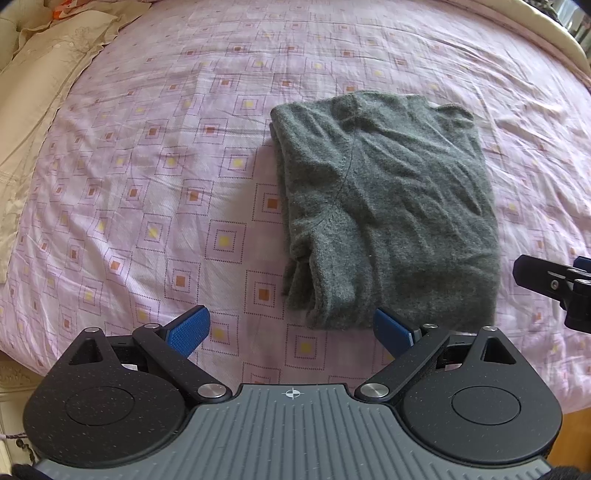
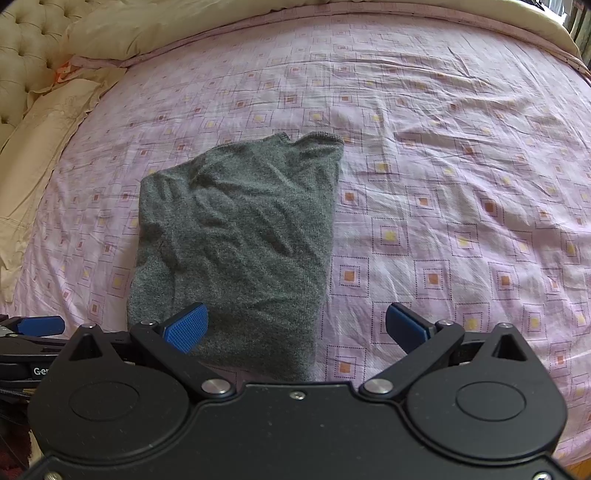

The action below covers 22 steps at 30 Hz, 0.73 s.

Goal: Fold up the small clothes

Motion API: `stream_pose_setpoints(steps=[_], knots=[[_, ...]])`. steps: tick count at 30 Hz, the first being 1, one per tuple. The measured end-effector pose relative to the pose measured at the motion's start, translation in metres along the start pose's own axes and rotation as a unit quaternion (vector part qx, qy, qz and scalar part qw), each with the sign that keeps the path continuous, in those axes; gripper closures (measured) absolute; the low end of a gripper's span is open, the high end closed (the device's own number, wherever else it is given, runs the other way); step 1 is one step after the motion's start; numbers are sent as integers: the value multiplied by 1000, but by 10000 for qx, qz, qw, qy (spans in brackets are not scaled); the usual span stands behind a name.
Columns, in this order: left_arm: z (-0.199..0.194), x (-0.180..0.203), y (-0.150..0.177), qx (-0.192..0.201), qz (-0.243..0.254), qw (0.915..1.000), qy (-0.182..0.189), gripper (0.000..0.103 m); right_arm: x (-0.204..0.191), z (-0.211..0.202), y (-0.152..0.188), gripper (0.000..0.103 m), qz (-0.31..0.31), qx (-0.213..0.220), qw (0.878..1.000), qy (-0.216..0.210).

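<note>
A grey knit sweater [image 1: 391,206] lies folded lengthwise into a long rectangle on the pink patterned bedsheet [image 1: 166,184]. My left gripper [image 1: 291,332] is open, empty, hovering at the sweater's near left corner. In the right wrist view the same sweater [image 2: 240,240] stretches away from the camera, collar at the far end. My right gripper [image 2: 295,326] is open and empty over the sweater's near right edge, its left finger above the fabric. The right gripper's black body [image 1: 554,284] shows at the right edge of the left wrist view; the left gripper [image 2: 37,326] shows at the lower left of the right one.
Beige pillows [image 1: 44,74] and a tufted headboard [image 2: 26,55] lie to the far left. A beige quilt [image 2: 221,26] runs along the bed's far edge. Wide stretches of sheet [image 2: 461,203] flank the sweater. The bed's near edge and wooden floor [image 1: 576,424] are at lower right.
</note>
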State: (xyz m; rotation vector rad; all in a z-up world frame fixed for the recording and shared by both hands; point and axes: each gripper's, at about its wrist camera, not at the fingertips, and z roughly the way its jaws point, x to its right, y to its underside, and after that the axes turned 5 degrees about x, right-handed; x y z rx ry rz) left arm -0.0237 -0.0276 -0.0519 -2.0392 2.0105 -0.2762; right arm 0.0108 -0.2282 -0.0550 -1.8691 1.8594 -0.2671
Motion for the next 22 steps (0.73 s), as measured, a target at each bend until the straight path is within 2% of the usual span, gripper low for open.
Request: stream_pose_setpoints(steps=[22], knots=[[2,0,-2,-1,-2,10000,36,7,-3,4,-2,1,-29,-62,10000,-48]])
